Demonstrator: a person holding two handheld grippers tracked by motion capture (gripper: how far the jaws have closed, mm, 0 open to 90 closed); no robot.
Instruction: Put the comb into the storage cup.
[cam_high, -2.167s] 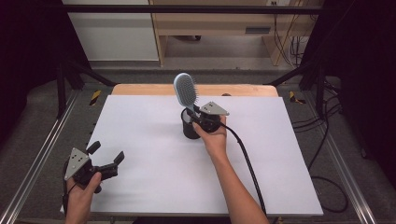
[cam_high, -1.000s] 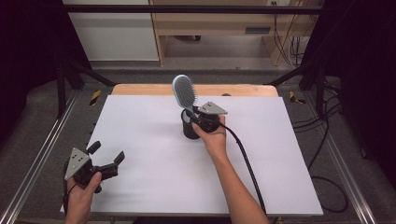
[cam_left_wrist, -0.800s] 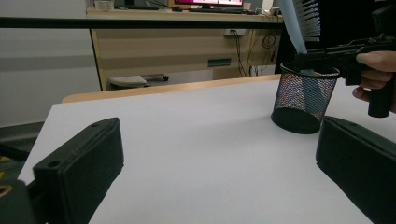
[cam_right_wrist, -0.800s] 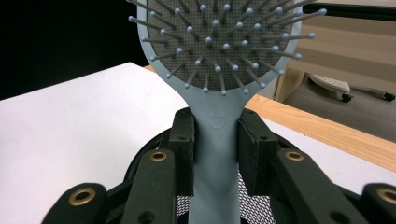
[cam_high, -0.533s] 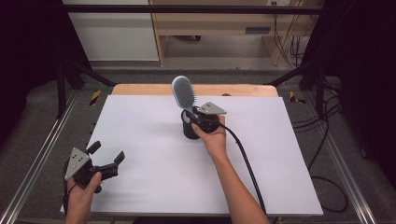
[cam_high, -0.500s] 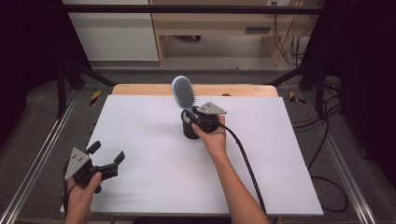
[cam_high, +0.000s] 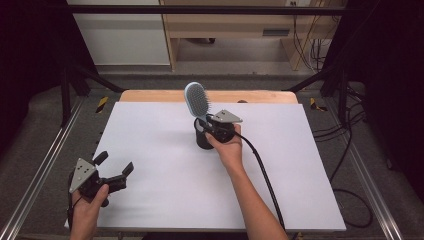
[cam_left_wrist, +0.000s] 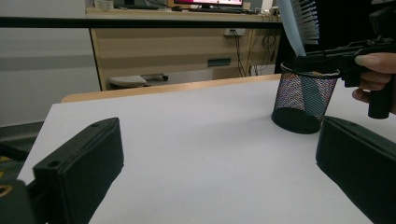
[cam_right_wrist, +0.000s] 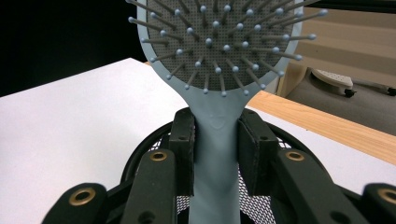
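A pale blue hairbrush (cam_high: 196, 99) stands upright with its handle down inside a black mesh cup (cam_high: 203, 139) near the middle of the white table. My right gripper (cam_high: 207, 125) is shut on the handle just above the cup's rim. In the right gripper view both pads press the hairbrush's handle (cam_right_wrist: 215, 140) over the mesh cup (cam_right_wrist: 140, 156), and the bristled head fills the top. My left gripper (cam_high: 116, 162) rests open at the table's front left corner, with nothing between its jaws. The left gripper view shows the cup (cam_left_wrist: 304, 100) and brush (cam_left_wrist: 301, 21) far off to the right.
The white table top (cam_high: 150, 135) has a wooden strip (cam_high: 150, 96) along its far edge. Metal rails (cam_high: 45, 170) run down both sides. A black cable (cam_high: 265, 175) trails from the right gripper along the forearm. A wooden desk (cam_left_wrist: 177, 51) stands beyond the table.
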